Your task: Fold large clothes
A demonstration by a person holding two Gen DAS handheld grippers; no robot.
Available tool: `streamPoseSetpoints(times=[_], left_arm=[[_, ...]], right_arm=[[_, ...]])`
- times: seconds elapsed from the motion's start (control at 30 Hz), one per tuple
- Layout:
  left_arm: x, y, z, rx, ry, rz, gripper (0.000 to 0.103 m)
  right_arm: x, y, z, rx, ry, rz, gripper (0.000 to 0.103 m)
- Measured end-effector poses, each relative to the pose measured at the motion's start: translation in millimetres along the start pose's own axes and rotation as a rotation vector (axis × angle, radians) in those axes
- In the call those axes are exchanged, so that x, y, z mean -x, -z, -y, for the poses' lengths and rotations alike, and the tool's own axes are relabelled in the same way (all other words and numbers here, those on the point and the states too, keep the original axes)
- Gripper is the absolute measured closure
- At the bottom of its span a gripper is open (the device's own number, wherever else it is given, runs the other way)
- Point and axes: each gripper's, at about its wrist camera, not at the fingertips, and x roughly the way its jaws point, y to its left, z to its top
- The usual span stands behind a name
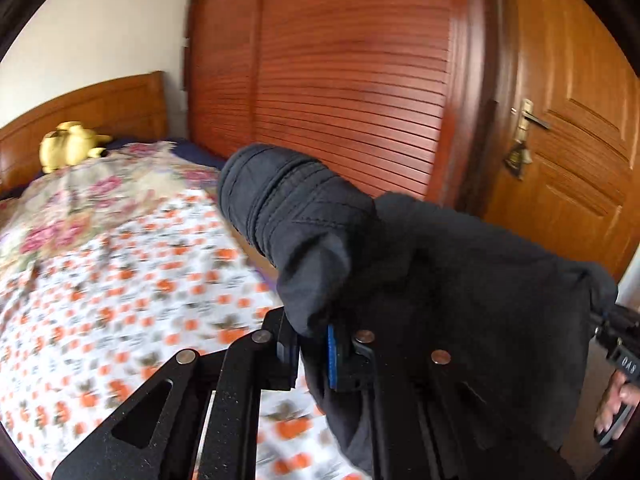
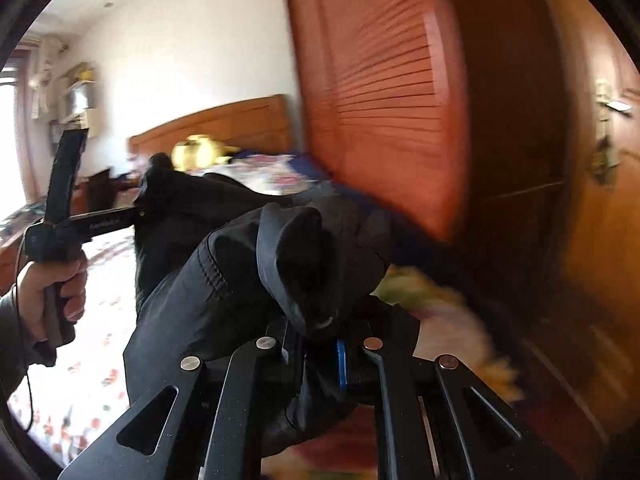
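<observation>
A large black padded jacket [image 1: 440,264] hangs in the air between my two grippers, above the bed. My left gripper [image 1: 314,354] is shut on a bunched edge of it, with a quilted sleeve end [image 1: 264,188] sticking up beyond the fingers. My right gripper [image 2: 320,354] is shut on another bunched part of the jacket [image 2: 224,280], a cuff opening standing over the fingers. The left gripper [image 2: 138,213] also shows in the right wrist view, held in a hand, its tips buried in the cloth. The right gripper's body [image 1: 620,340] shows at the left view's right edge.
The bed [image 1: 120,280] has an orange-flowered white sheet and a pink floral quilt [image 1: 80,200] toward the wooden headboard [image 1: 100,108]. A yellow soft toy [image 1: 68,146] lies by the headboard. A slatted red-brown wardrobe [image 1: 340,80] and a wooden door [image 1: 568,120] stand close behind.
</observation>
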Motion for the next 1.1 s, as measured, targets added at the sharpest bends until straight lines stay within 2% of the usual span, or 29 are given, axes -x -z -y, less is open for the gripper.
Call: streamPoseSetpoints(times=[0.17,0.3,0.4,0.43,0.47,0.5,0.57,0.6,0.63,0.8,0.97,1.03,1.1], left_arm=[[-44.6,9.6,41.5,-0.051,0.047,-0.077,0.091],[-58.9,16.9,50.8,-0.064,0.014,-0.12,0.09],[-60.3,19.4,46.7,-0.051,-0.012,-0.151,0.081],[-58.2,19.5,47.5,-0.054,-0.009,-0.143,0.07],[-52.2,20.5,46.7,-0.063,-0.008,-0.129,0.063],[-41.4,21.5,44.9,-0.082,-0.002,-0.113,0.057],[-31.6,23.2,45.6,-0.104,0.004,-0.108,0.047],[-19.1,25.0,43.8,-0.111,0.016,-0.101,0.029],[-8.7,26.7,43.1,-0.115,0.025,-0.086,0.017],[39.4,42.3,41.1,-0.153,0.026,-0.037,0.014],[81.2,61.3,28.3,-0.122,0.028,-0.014,0.013],[94.7,69.4,20.2,-0.106,0.025,0.003,0.003],[112.1,76.9,12.7,-0.09,0.011,0.024,0.0]], right_arm=[[-6.0,23.2,38.2,-0.01,0.106,-0.085,0.091],[-16.0,42.5,52.3,-0.007,0.193,-0.133,0.085],[-12.9,39.1,58.2,-0.013,0.251,-0.116,0.066],[-12.2,33.8,54.9,-0.004,0.289,-0.089,0.057],[-4.6,28.8,45.6,-0.001,0.312,-0.06,0.051],[2.1,23.9,44.3,0.002,0.322,-0.034,0.048],[15.8,13.8,32.6,0.02,0.312,0.019,0.043],[19.4,8.9,25.5,0.037,0.306,0.039,0.043],[22.6,6.5,16.1,0.057,0.304,0.049,0.043],[23.7,3.3,-22.4,0.128,0.214,0.051,0.043],[23.0,6.1,-27.2,0.174,0.14,0.032,0.043],[13.2,8.8,-23.7,0.201,0.104,-0.035,0.043],[-16.0,11.9,-6.6,0.207,0.166,-0.11,0.043]])
